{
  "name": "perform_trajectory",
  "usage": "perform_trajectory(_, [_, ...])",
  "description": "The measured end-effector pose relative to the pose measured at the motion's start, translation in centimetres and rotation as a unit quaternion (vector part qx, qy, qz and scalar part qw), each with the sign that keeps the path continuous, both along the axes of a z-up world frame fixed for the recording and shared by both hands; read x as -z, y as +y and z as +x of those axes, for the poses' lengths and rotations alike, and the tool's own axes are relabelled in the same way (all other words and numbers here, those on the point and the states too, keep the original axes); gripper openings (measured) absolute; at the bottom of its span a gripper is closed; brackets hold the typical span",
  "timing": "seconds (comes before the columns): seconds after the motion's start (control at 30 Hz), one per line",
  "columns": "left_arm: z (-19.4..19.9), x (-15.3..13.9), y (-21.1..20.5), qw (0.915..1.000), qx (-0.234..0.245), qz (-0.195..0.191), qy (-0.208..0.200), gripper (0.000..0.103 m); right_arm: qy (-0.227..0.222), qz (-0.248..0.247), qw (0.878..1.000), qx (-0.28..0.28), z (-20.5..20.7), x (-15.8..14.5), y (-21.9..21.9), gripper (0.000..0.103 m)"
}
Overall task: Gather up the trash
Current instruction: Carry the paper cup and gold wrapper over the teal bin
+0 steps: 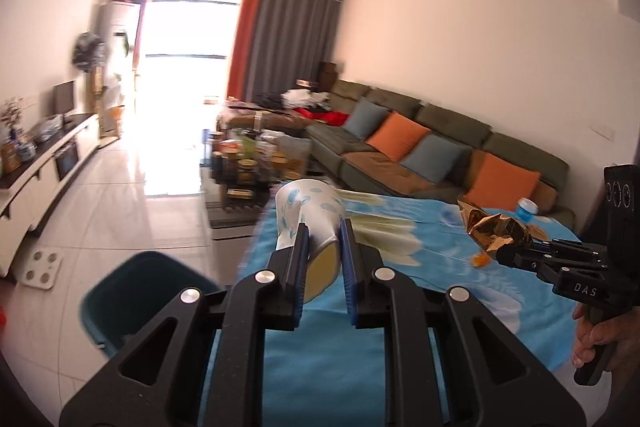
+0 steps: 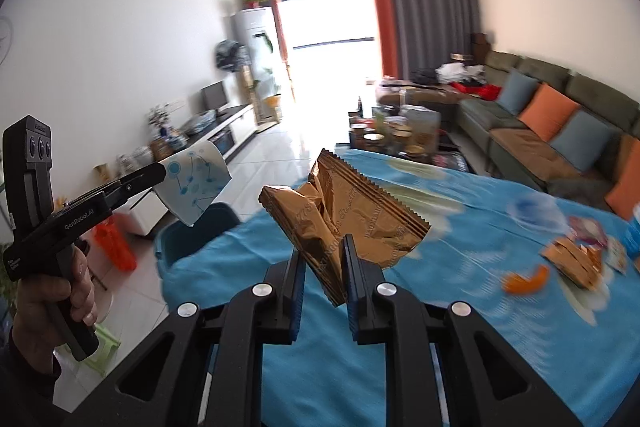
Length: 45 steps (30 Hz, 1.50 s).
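Note:
My left gripper (image 1: 324, 231) is shut on a white paper cup (image 1: 310, 213) with blue print, held tilted above the table's left edge; the cup also shows in the right wrist view (image 2: 196, 183). My right gripper (image 2: 322, 247) is shut on a crumpled gold foil wrapper (image 2: 348, 219), held above the blue tablecloth (image 2: 360, 367); this wrapper shows in the left wrist view (image 1: 496, 231). A dark teal trash bin (image 1: 136, 291) stands on the floor left of the table, below the cup. More trash lies at the table's right: another gold wrapper (image 2: 576, 259), an orange peel (image 2: 524, 281).
A blue-lidded container (image 1: 526, 209) stands at the table's far right. A green sofa (image 1: 420, 147) with orange and blue cushions runs along the right wall. A cluttered coffee table (image 1: 248, 163) stands beyond. A white scale (image 1: 42, 265) lies on the floor left.

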<state>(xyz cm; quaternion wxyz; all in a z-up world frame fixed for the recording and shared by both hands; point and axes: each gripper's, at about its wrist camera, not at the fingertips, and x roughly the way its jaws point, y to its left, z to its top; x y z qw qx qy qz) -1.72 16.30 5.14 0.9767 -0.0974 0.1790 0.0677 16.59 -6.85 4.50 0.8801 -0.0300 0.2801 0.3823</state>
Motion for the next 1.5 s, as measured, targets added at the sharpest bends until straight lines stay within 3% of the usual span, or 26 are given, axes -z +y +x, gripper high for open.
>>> perform_trajectory(0.33, [-6.3, 0.1, 8.5, 0.9958, -0.091, 0.000, 0.000, 0.016, 0.009, -0.006, 0.995, -0.098, -0.2, -0.4, 10.1, 0.016])
perform_trajectory(0.73, [-9.5, 2.7, 17.1, 0.9891, -0.142, -0.025, 0.029, 0.016, 0.044, -0.057, 0.980, -0.185, 0.5, 1.9, 22.2, 0.016])
perform_trajectory(0.97, [-8.7, 4.7, 19.3, 0.9865, -0.151, -0.039, 0.051, 0.016, 0.077, -0.087, 0.971, -0.209, 0.9, 4.2, 26.8, 0.016])
perform_trajectory(1.5, [-1.3, 12.3, 22.1, 0.9762, -0.166, -0.063, 0.124, 0.017, 0.141, -0.166, 0.952, -0.216, 2.5, 10.0, 33.5, 0.016])
